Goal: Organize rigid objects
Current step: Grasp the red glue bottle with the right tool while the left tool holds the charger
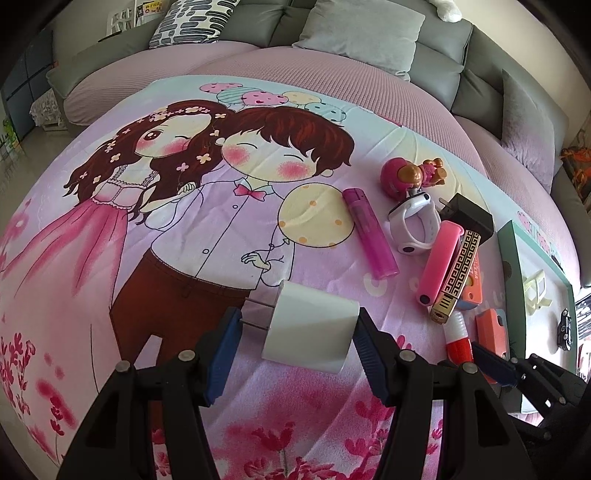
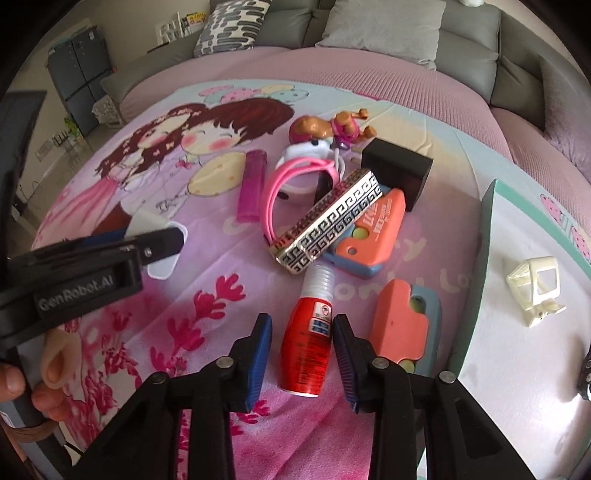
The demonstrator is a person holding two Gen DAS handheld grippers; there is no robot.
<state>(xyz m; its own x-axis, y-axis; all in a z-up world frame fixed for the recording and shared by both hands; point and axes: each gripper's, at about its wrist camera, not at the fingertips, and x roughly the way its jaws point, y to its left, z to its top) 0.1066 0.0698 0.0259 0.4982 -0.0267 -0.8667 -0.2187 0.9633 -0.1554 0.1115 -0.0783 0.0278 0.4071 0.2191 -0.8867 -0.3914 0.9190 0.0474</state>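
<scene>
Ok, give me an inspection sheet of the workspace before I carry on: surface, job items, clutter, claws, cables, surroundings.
Surface: cartoon-print blanket over a pink-covered sofa seat.
Job's things: white charger between the left claw's pads; red bottle lying between the right claw's pads; teal-edged tray at right holds a cream clip.
Clutter: pile of magenta lighter, patterned lighter, black adapter, white watch, pink toy figure, orange-blue pieces.
Claws: left claw closed on the charger; right claw closes in on the bottle, pads at its sides.
Cables: nothing seen.
Surroundings: grey cushions, patterned pillow, dark cabinet.
</scene>
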